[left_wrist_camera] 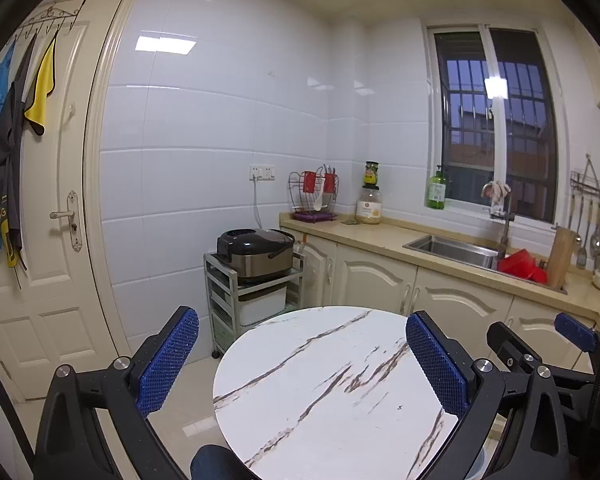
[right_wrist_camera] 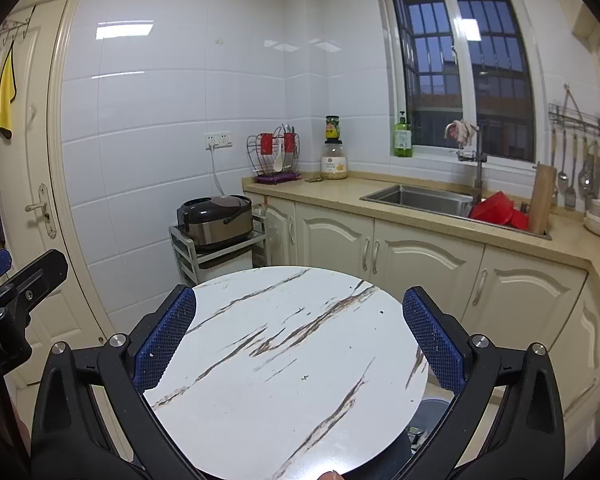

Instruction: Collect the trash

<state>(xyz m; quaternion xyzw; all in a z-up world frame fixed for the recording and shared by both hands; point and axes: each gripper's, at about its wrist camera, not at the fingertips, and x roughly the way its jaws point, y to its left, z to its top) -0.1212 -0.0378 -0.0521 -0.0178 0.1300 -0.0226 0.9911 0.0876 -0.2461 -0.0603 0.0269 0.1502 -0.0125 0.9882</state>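
Note:
A round white marble-pattern table top (left_wrist_camera: 324, 392) (right_wrist_camera: 284, 360) fills the foreground of both wrist views. No piece of trash shows on it, only a few tiny dark specks (right_wrist_camera: 305, 378). My left gripper (left_wrist_camera: 302, 322) hovers over the table's near side, open, with nothing between its blue pads (left_wrist_camera: 168, 364). My right gripper (right_wrist_camera: 300, 300) is also open and empty above the table. Each gripper shows at the edge of the other's view: the right gripper (left_wrist_camera: 540, 344) and the left gripper (right_wrist_camera: 20, 280). A grey bin (right_wrist_camera: 434, 410) peeks out below the table's right edge.
Beyond the table are cream cabinets (right_wrist_camera: 420, 256), a beige counter with a steel sink (right_wrist_camera: 420, 196) and red bowls (right_wrist_camera: 496, 210). A rice cooker (left_wrist_camera: 256, 254) sits on a small cart at the wall. A door (left_wrist_camera: 52, 216) with hung cloths stands left.

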